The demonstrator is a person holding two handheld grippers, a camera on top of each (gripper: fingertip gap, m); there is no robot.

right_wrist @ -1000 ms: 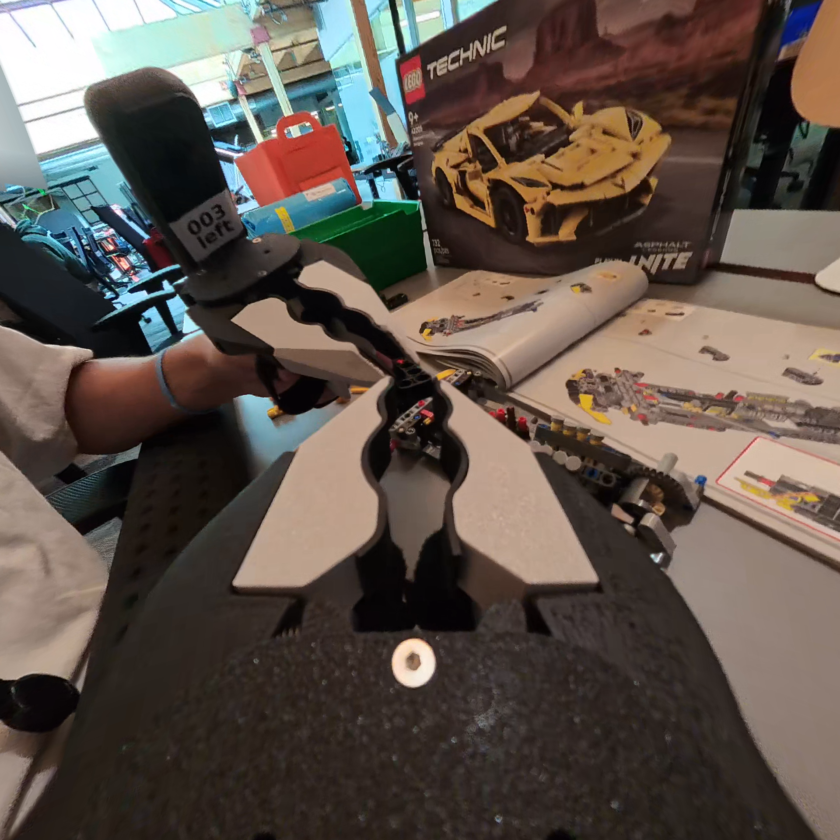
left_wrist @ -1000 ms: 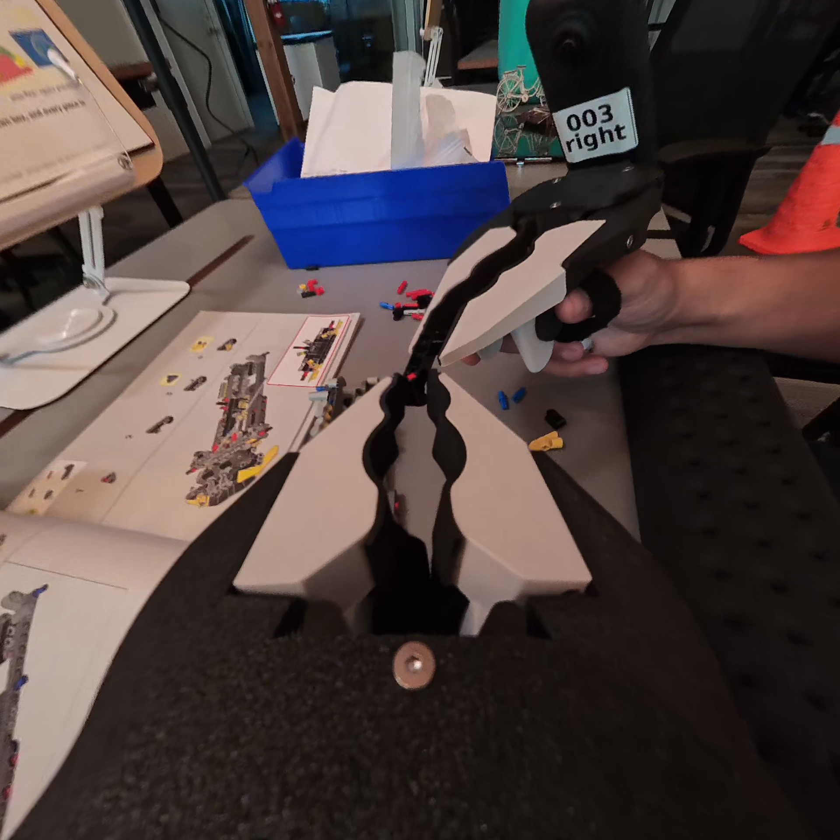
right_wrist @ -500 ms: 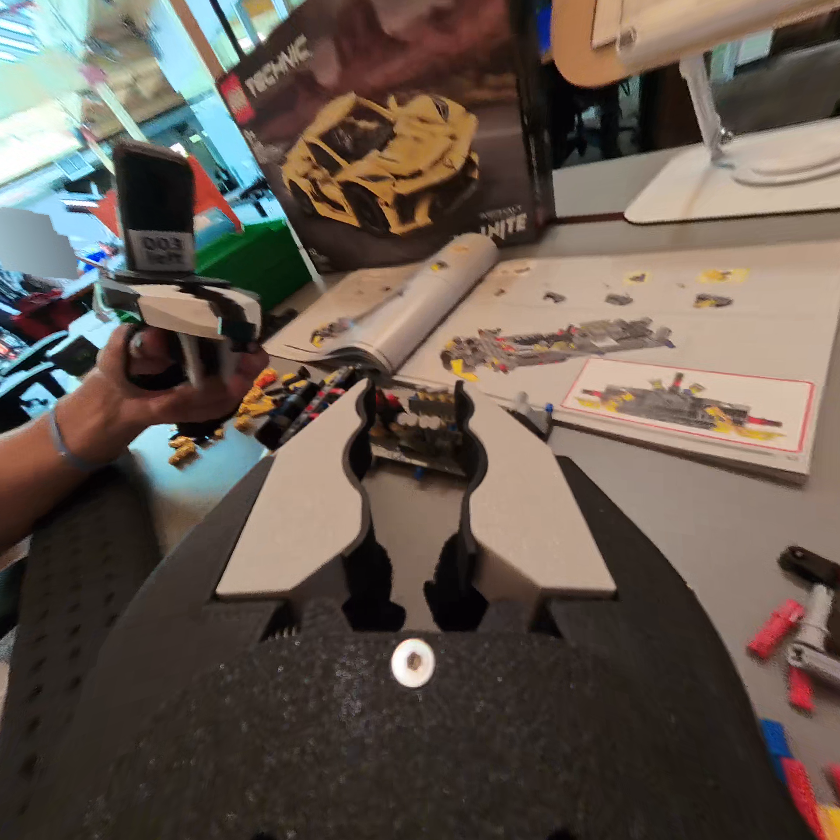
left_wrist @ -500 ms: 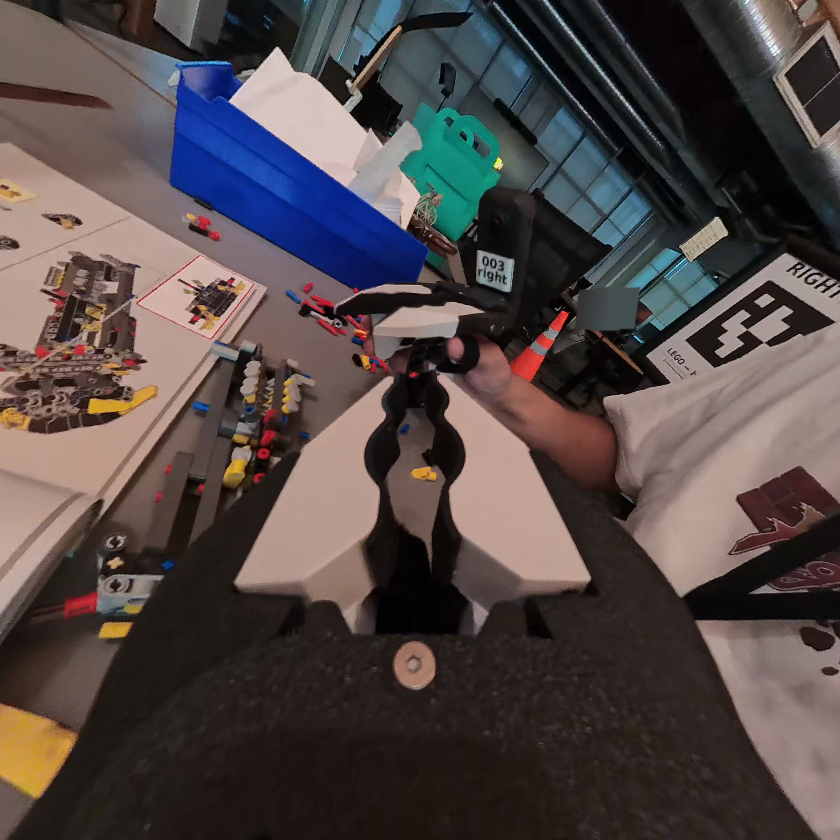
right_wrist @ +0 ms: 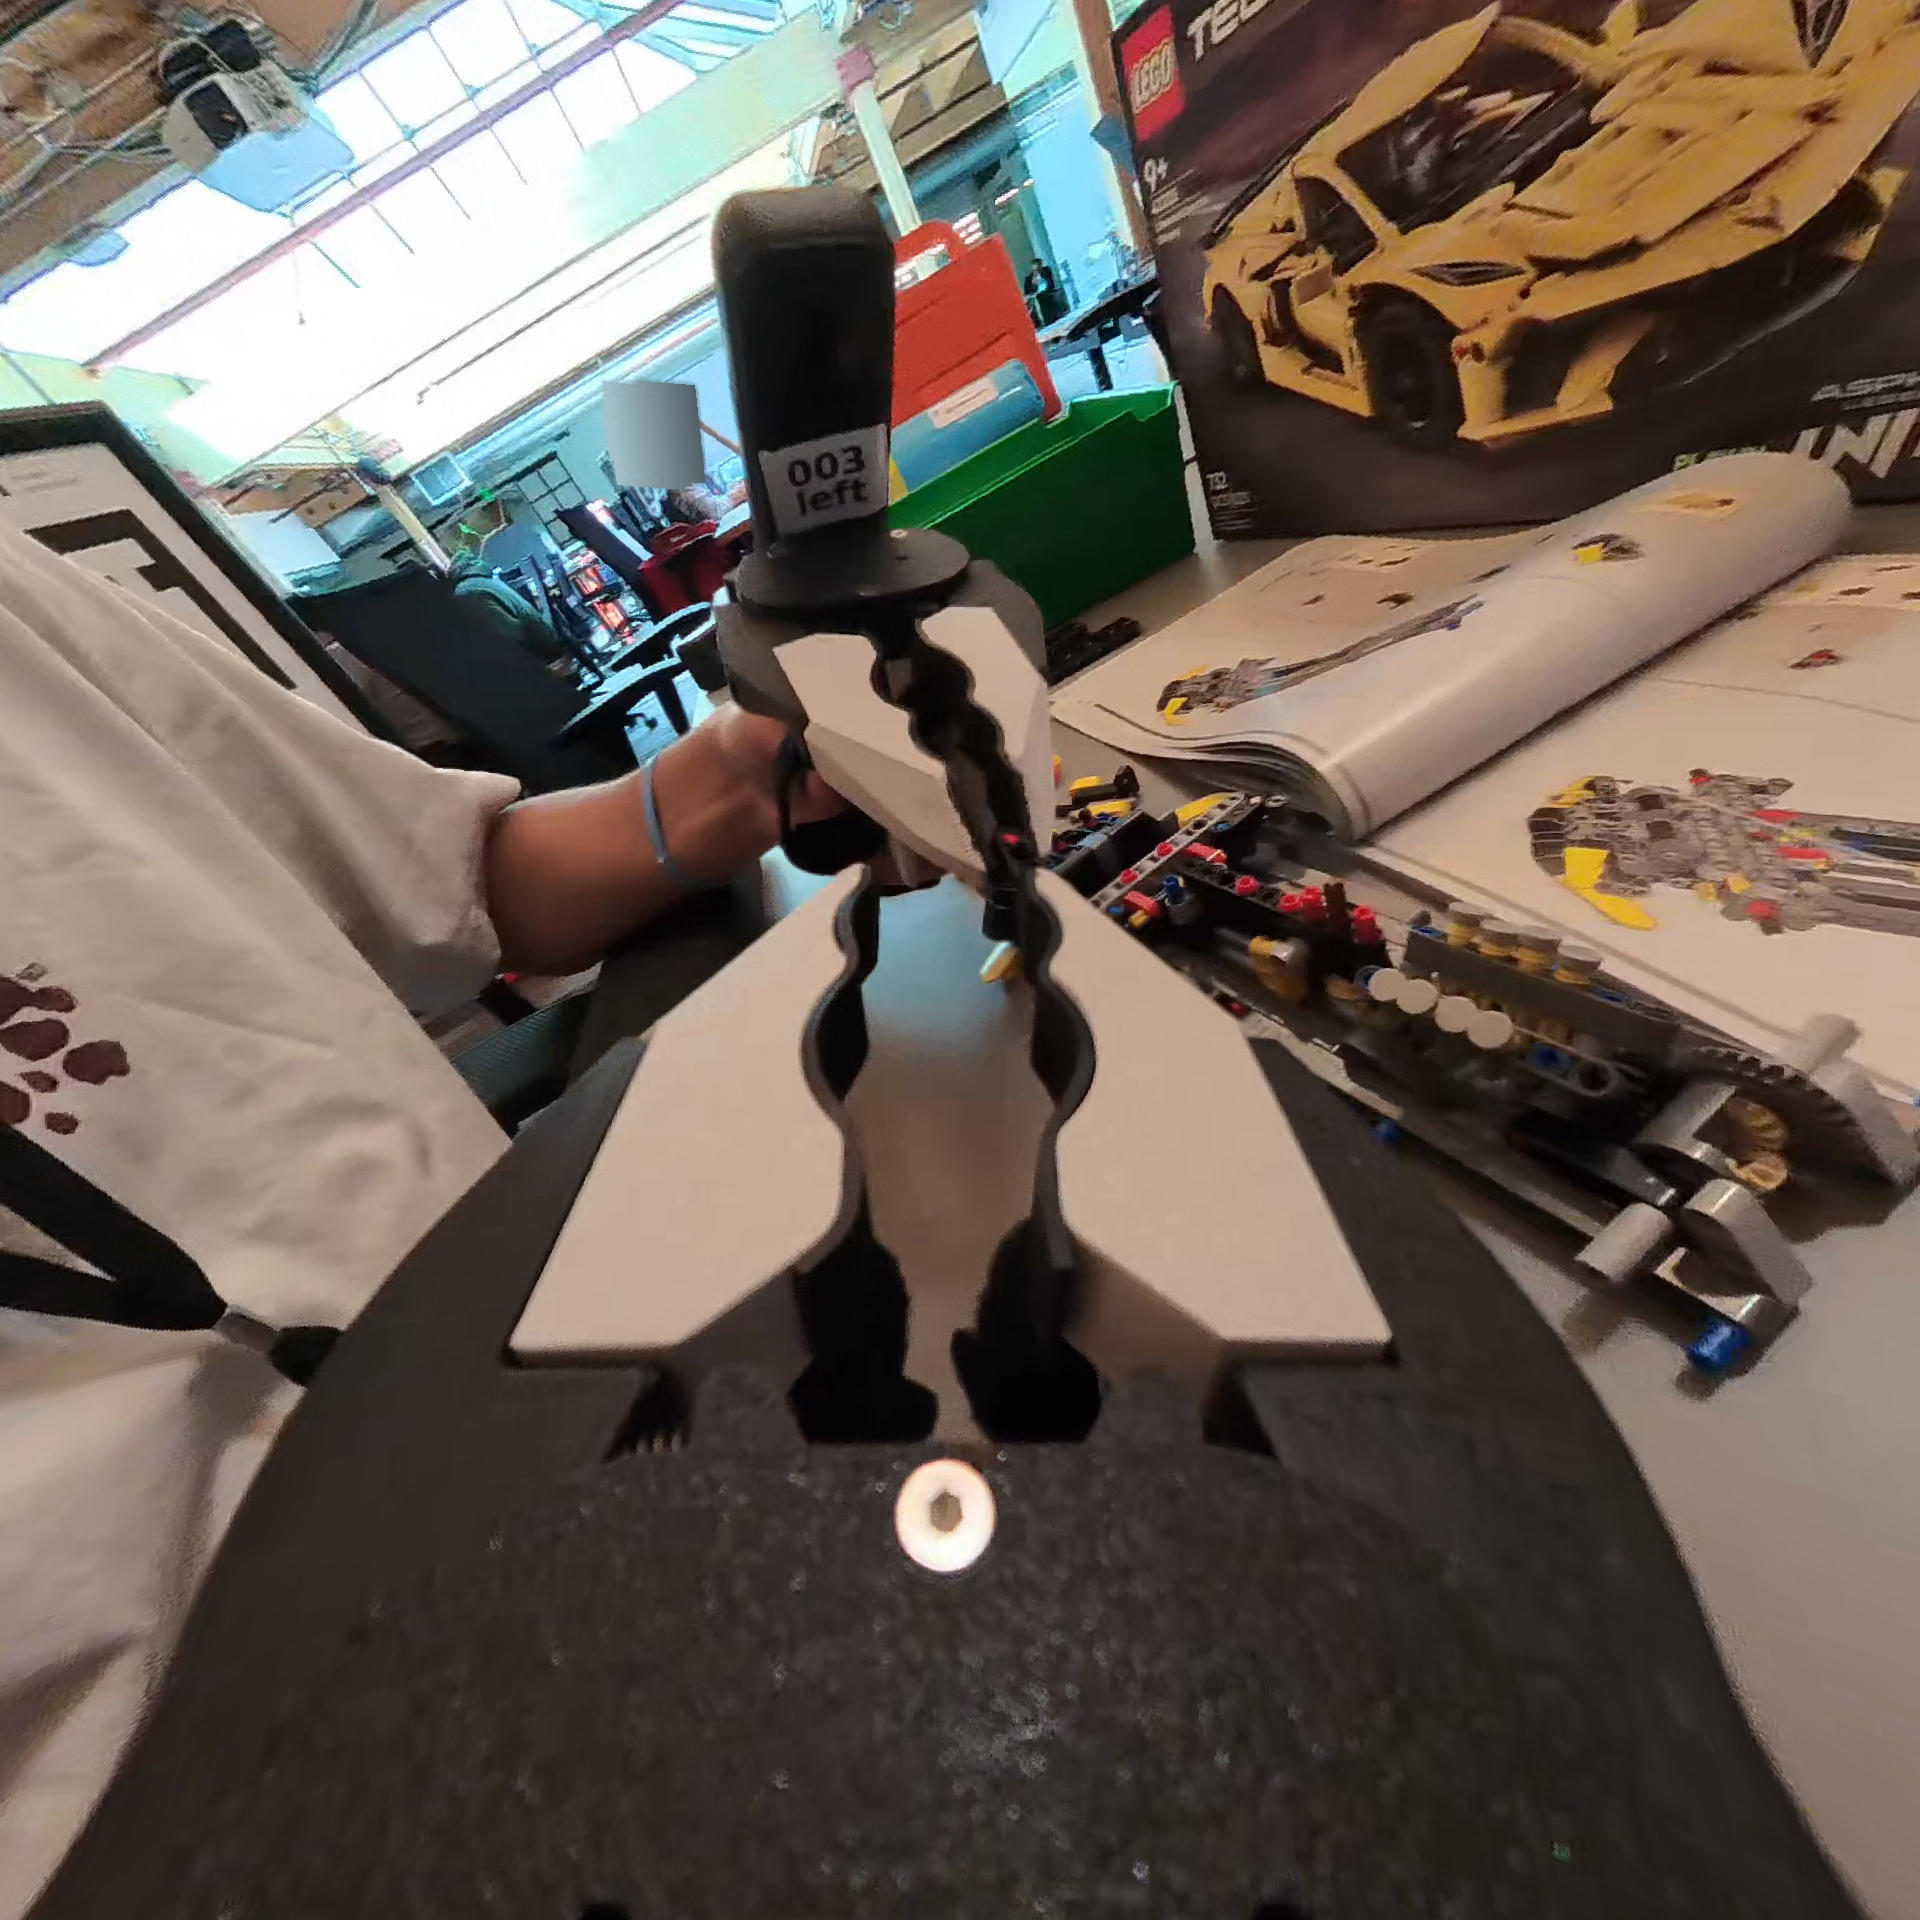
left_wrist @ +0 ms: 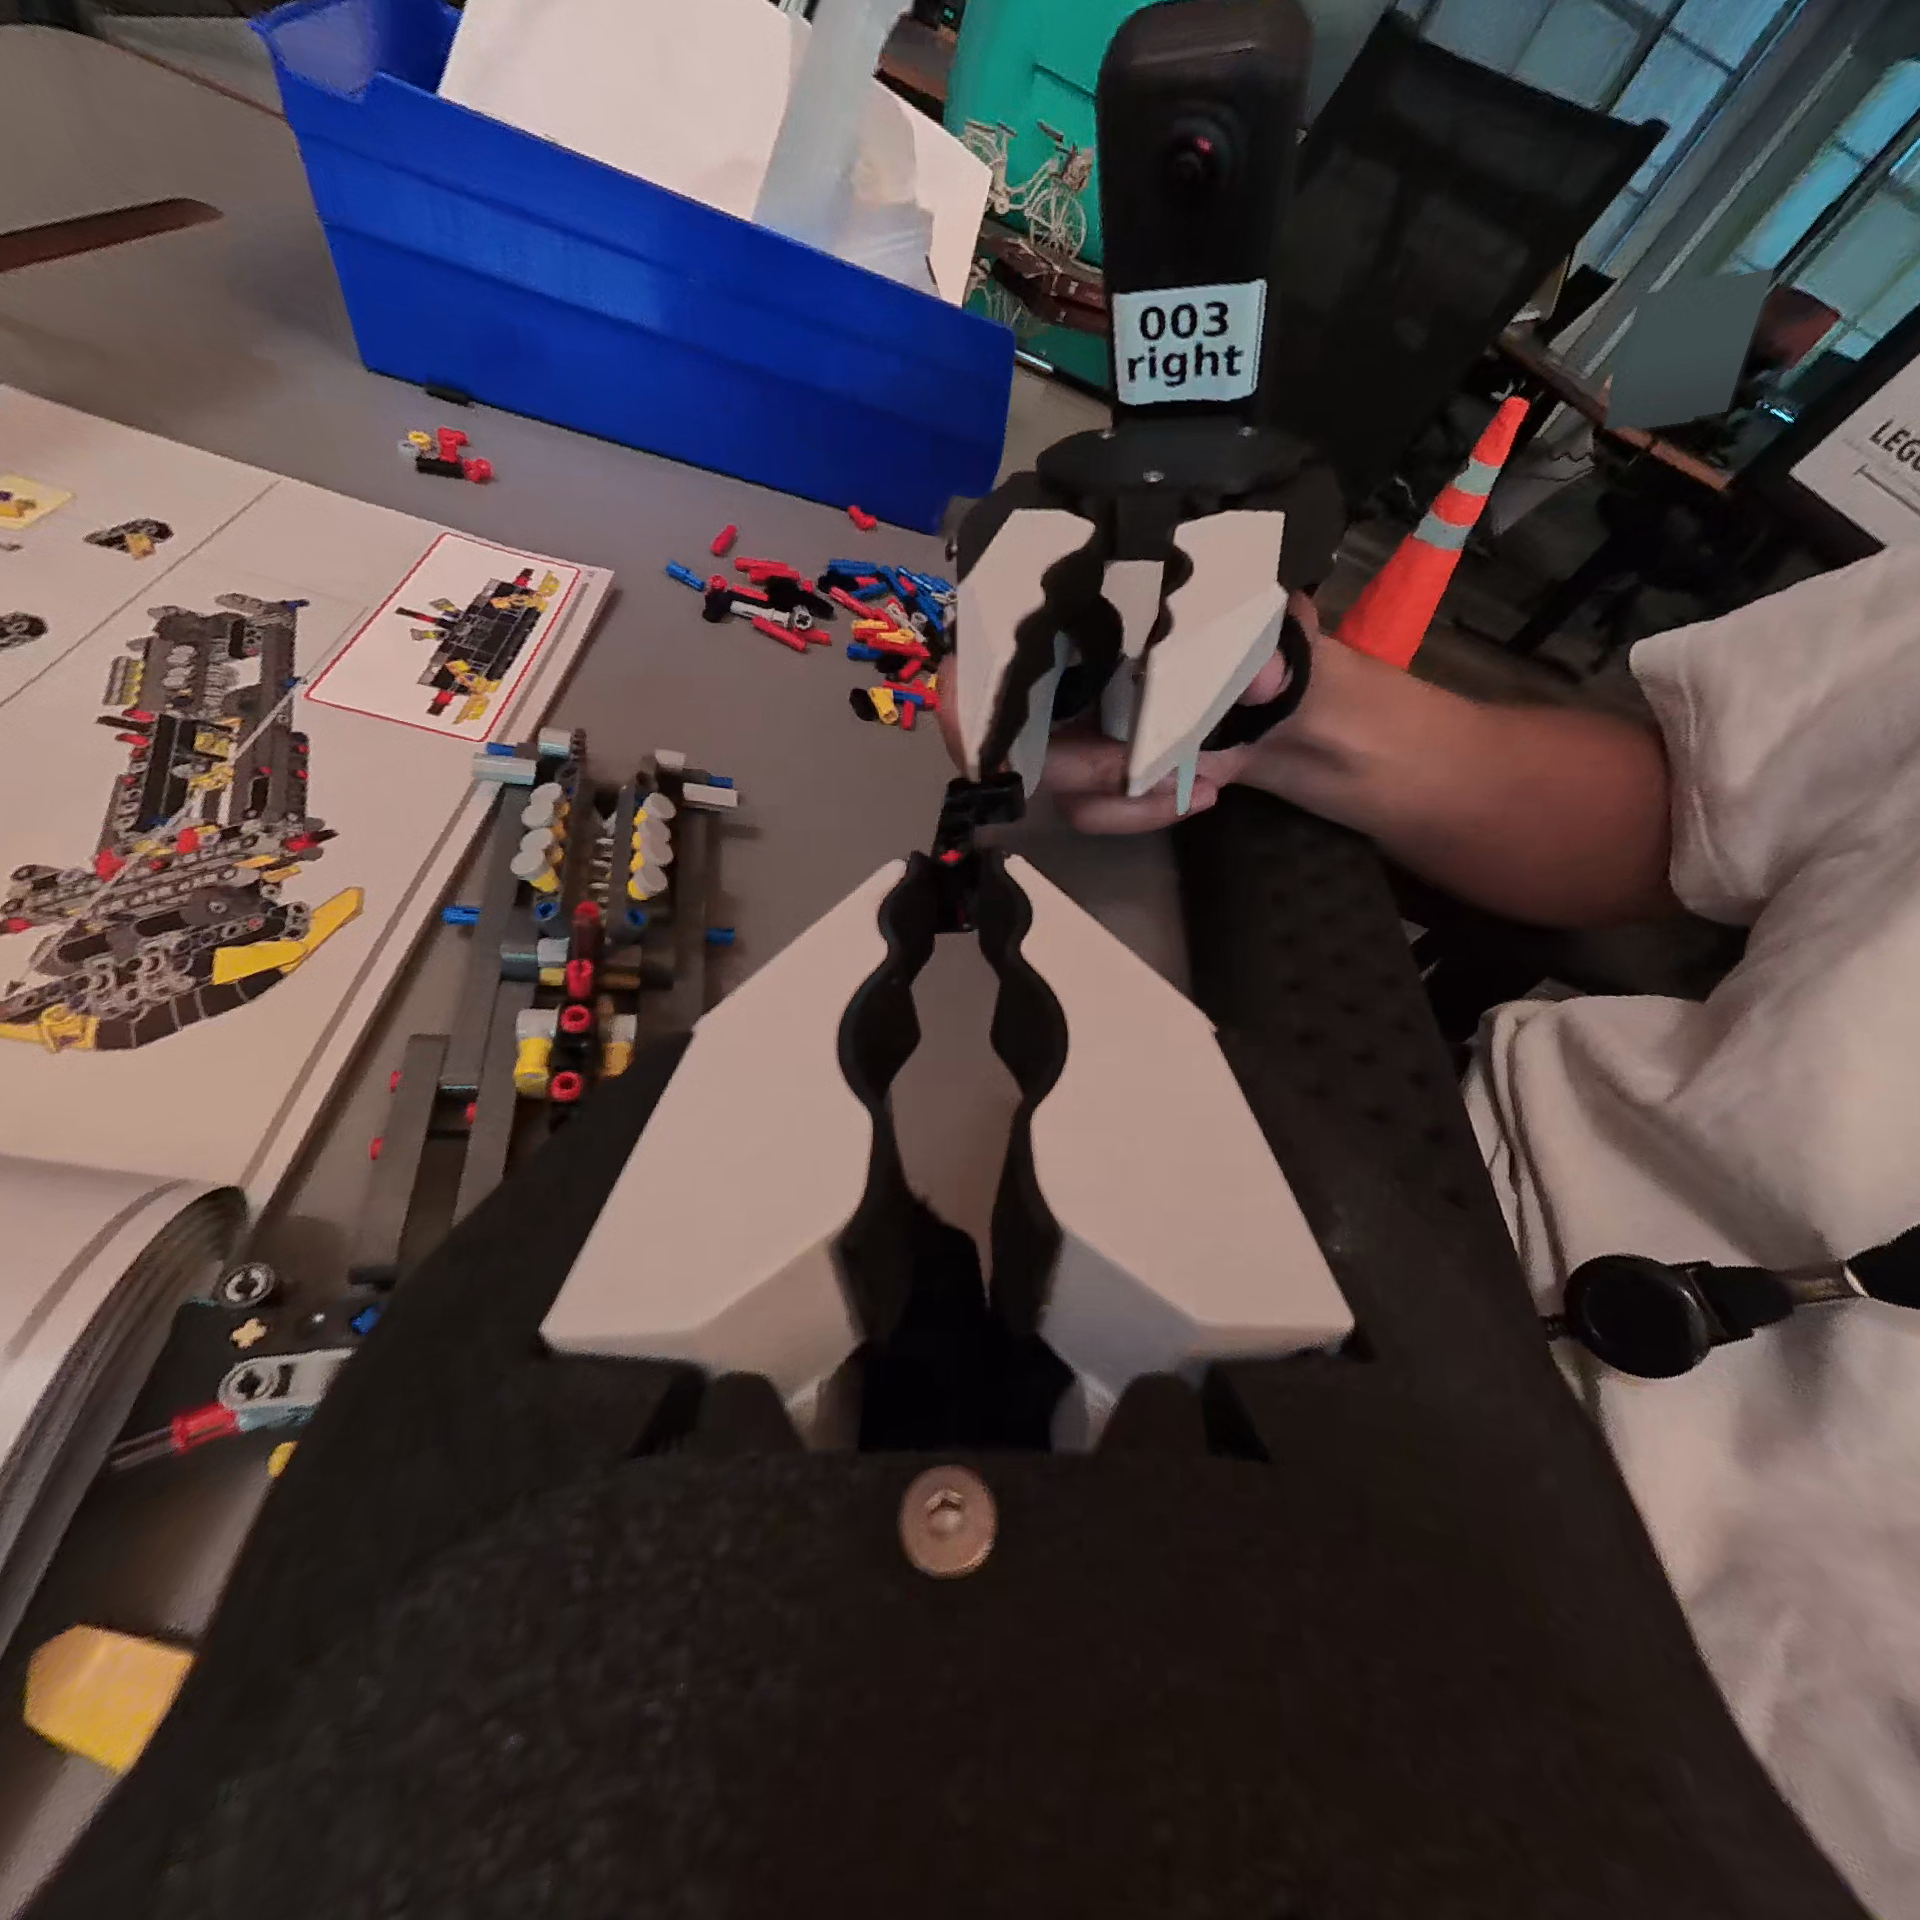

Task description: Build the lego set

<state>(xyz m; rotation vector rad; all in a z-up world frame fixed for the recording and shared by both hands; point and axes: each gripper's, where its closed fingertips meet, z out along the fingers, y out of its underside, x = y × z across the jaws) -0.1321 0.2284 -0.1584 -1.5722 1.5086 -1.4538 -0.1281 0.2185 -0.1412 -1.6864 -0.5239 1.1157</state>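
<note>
Bearing printed labels, both tongs [left_wrist: 951,883] [right_wrist: 951,904] meet over strewn pieces [left_wrist: 831,623].

small black lego piece [left_wrist: 968,821] with a red pin in it is up in the air between the two tools, pinched at its near end, far end touching the other tool's tip. half-built dark grey chassis [left_wrist: 582,914] lies flat on the table next to the open instruction book [left_wrist: 208,748], row of pale round bits on top, gear at one end. loose red, blue and yellow pins [left_wrist: 862,644] piled near the blue bin
</note>
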